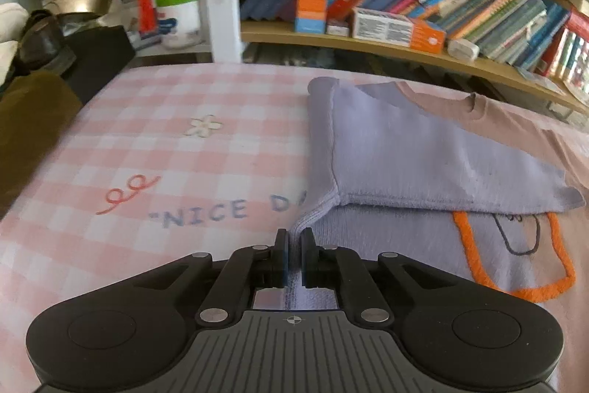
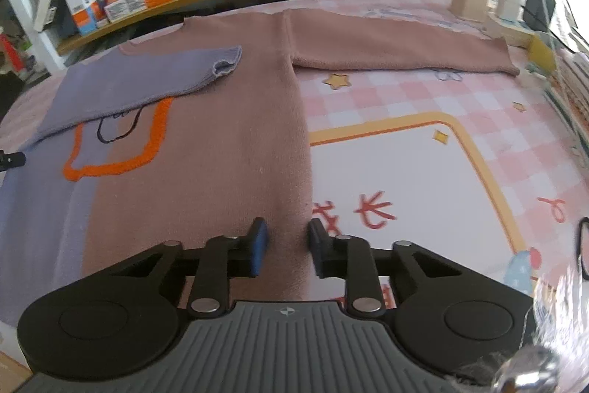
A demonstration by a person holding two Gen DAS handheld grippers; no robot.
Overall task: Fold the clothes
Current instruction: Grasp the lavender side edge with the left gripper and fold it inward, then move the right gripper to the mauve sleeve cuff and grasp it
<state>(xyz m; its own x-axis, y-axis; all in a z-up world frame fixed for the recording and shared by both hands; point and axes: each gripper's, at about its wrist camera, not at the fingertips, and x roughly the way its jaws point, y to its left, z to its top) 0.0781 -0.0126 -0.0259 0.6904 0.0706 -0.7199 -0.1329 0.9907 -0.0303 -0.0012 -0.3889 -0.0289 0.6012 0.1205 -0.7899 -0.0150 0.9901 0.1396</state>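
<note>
Spread flat across the pink checked tabletop [image 2: 423,105] through the centre and left of the right wrist view: a soft knitted sweater, lilac and dusty pink with an orange outline patch [image 2: 206,120], lilac sleeve [image 2: 147,76] already folded over the chest, pink sleeve [image 2: 397,43] stretched out at upper right. Left claw [image 1: 293,255] pinched nearly shut on the lilac side edge at lower centre; right claw [image 2: 285,247] narrowed around the pink side edge, pads seemingly not yet pressing. Probably light, limp and prone to sagging, so best gripped at seams and ribbed hems.
</note>
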